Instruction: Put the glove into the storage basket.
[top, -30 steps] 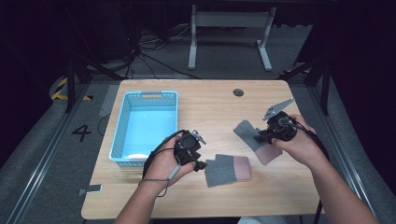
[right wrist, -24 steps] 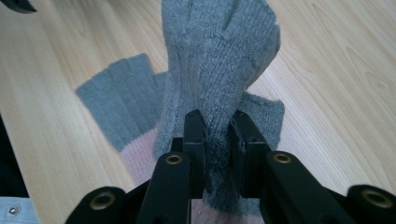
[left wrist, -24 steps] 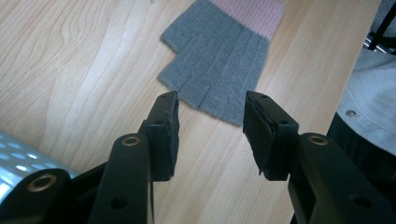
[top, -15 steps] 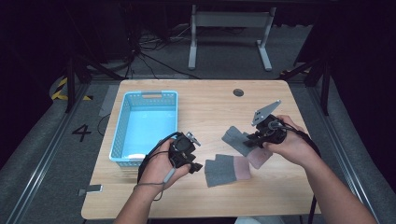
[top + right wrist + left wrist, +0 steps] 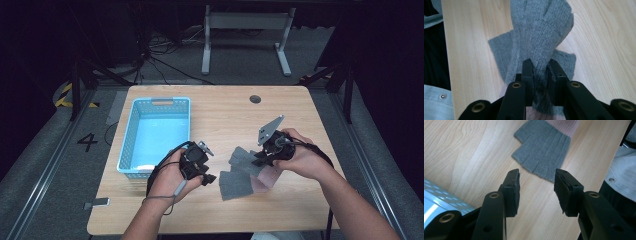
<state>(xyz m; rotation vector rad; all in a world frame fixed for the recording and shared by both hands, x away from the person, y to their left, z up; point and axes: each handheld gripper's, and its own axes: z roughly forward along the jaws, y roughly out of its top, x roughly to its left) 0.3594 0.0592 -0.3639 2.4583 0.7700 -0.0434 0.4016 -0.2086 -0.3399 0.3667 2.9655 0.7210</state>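
Note:
Two grey fingerless gloves with pink cuffs are in play. One glove [image 5: 236,185] [image 5: 544,150] lies flat on the wooden table, just beyond my left gripper [image 5: 207,176] [image 5: 536,187], which stands open with nothing between its jaws. My right gripper [image 5: 257,160] [image 5: 539,75] is shut on the second glove [image 5: 242,159] [image 5: 541,27], pinching it near the cuff. That glove hangs out ahead of the jaws, over the flat glove [image 5: 499,52] underneath.
A light blue plastic basket [image 5: 131,145] stands on the left part of the table [image 5: 225,110], close to my left hand. A round cable hole [image 5: 255,99] sits near the far edge. The near table edge runs close to the flat glove.
My right hand has carried its glove to the left and slightly down, so that it overlaps the flat glove. The left hand has stayed about where it was.

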